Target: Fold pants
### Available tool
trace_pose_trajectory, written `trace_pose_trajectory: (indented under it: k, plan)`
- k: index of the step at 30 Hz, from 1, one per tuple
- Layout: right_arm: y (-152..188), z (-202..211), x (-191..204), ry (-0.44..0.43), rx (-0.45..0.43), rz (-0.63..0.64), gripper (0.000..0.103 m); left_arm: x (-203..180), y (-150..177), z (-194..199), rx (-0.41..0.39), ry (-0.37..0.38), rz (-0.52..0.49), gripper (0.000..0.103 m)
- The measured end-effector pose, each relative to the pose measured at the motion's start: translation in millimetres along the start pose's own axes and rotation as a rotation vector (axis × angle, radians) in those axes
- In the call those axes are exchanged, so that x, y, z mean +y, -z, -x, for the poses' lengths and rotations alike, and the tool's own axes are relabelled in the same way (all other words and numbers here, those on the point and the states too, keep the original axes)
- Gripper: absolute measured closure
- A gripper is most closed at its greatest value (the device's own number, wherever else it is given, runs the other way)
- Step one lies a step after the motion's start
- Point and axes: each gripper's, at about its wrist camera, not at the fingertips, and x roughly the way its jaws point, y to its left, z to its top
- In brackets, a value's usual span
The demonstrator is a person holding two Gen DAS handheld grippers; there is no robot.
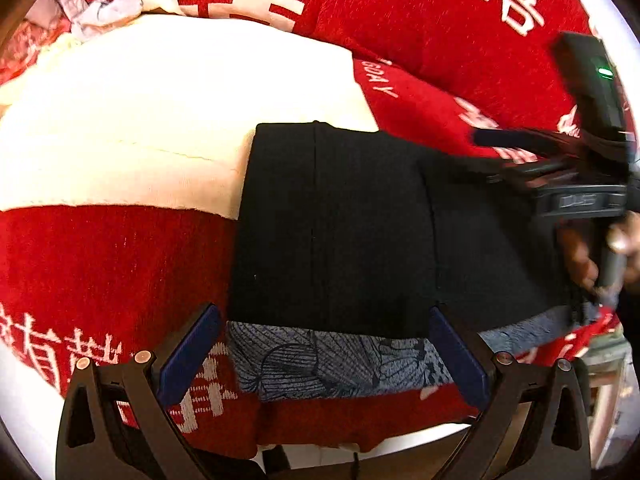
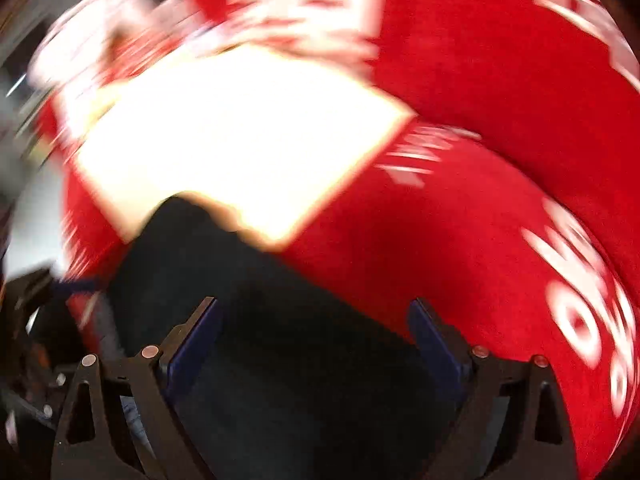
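so the black pants (image 1: 360,224) are lying as a flat folded block on a red blanket (image 1: 100,264) with white characters woven into it (can't tell what's under the blanket, bed or sofa or whatever). a cream cloth (image 1: 160,120) sits on the blanket too, and the far left corner of the pants overlaps its edge. along the near edge of the pants a strip of grey leaf-print fabric (image 1: 328,360) sticks out, lying on the blanket just in front of the black stuff.

left gripper (image 1: 324,354) hangs right at that near edge, jaws spread wide with nothing between them, one blue pad (image 1: 188,356) over the blanket and the other over the corner where the print strip meets the pants. not touching the cloth as far as i can see.

right gripper (image 2: 312,344) is over the pants as well. its own view is super blurry, but the jaws are clearly wide apart and empty, with black fabric filling the gap under them. from the left wrist view you can see it at the right edge of the pants, with the person's hand (image 1: 600,256) wrapped round the handle and a little green light on top of the unit.

there's a crumpled pale cloth (image 1: 100,12) at the far left corner of the blanket, well apart from the pants.
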Motion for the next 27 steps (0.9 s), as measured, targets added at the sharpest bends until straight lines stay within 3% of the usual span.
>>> trace_pose_trajectory:
  k: [2,5,7,9,10,11,13,14,20,22,24,27]
  plan:
    - [-15.5,-16.6,10.9,-0.042,0.044,0.086,0.008,15.9,3.6,1.8,0.013,0.056,0.035,0.000]
    - [-26.5,-45.9,23.2,-0.202,0.170,0.141,0.008,36.8,7.4,3.3,0.015,0.122,0.075,0.000]
    - [-29.2,-57.8,34.2,-0.216,0.219,0.208,0.010,46.7,7.4,3.9,0.013,0.154,0.083,0.000]
    - [-33.1,-55.1,37.7,-0.239,0.232,0.232,0.024,54.9,6.9,4.2,0.011,0.196,0.080,0.000]
    - [-33.4,-50.4,37.8,-0.222,0.231,0.241,0.034,58.1,4.4,3.1,0.011,0.219,0.080,0.000]
    - [-31.9,-45.1,38.2,-0.194,0.220,0.257,0.053,59.1,0.0,-0.9,0.012,0.242,0.082,0.000]
    - [-25.6,-27.2,41.3,-0.154,0.178,0.303,0.074,63.1,-7.7,-2.8,0.004,0.285,0.077,0.000]
    - [-22.3,-17.3,44.8,-0.139,0.151,0.326,0.079,68.2,-11.9,-1.9,-0.006,0.309,0.069,0.000]
    - [-12.9,36.4,70.7,-0.049,-0.027,0.462,0.084,69.1,-26.5,-1.0,-0.045,0.440,-0.036,0.000]
    - [-4.2,50.7,77.2,-0.028,-0.083,0.492,0.084,63.3,-28.1,-3.8,-0.026,0.461,-0.087,0.000]
    - [0.2,52.8,80.7,0.002,-0.105,0.505,0.084,54.2,-30.4,-9.4,0.000,0.470,-0.131,0.000]
    - [-8.7,30.2,81.6,0.040,-0.068,0.479,0.083,35.7,-30.8,-23.6,0.059,0.481,-0.168,0.000]
